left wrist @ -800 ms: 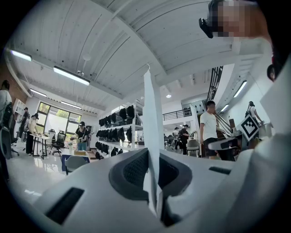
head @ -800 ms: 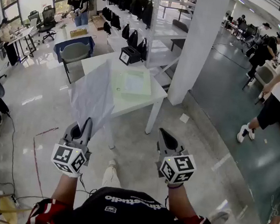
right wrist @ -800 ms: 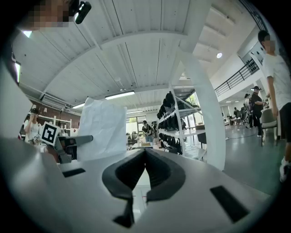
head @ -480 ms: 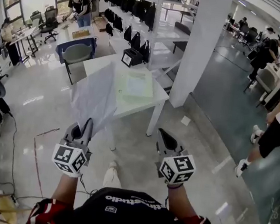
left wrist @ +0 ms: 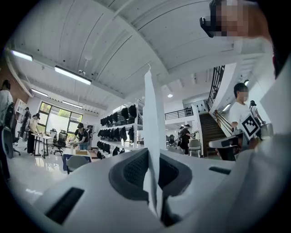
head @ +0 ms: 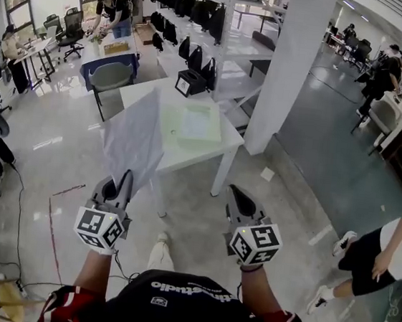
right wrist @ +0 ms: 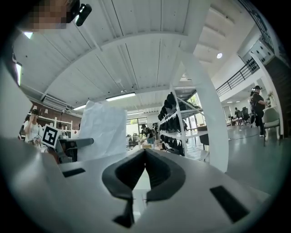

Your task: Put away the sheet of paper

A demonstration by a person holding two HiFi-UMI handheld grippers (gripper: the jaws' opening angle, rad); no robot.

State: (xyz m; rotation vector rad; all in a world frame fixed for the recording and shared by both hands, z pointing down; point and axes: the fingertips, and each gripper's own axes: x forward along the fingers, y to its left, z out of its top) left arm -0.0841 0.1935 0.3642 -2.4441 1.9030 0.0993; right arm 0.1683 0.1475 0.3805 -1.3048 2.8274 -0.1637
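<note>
Head view has the left gripper [head: 124, 175] clamped tight on the lower edge of the sheet of paper [head: 135, 138]. The sheet stands upright in the air over the floor, short of the white surface [head: 227, 136]. Right gripper view shows the right gripper [right wrist: 144, 152] with its jaws closed together and nothing between them.

The black top with red sleeves [head: 191, 314] on the person wearing the camera carries one line of white lettering [head: 179, 288] (seen upside down). Only its ending, "studio", seems readable. No other text can be made out.
</note>
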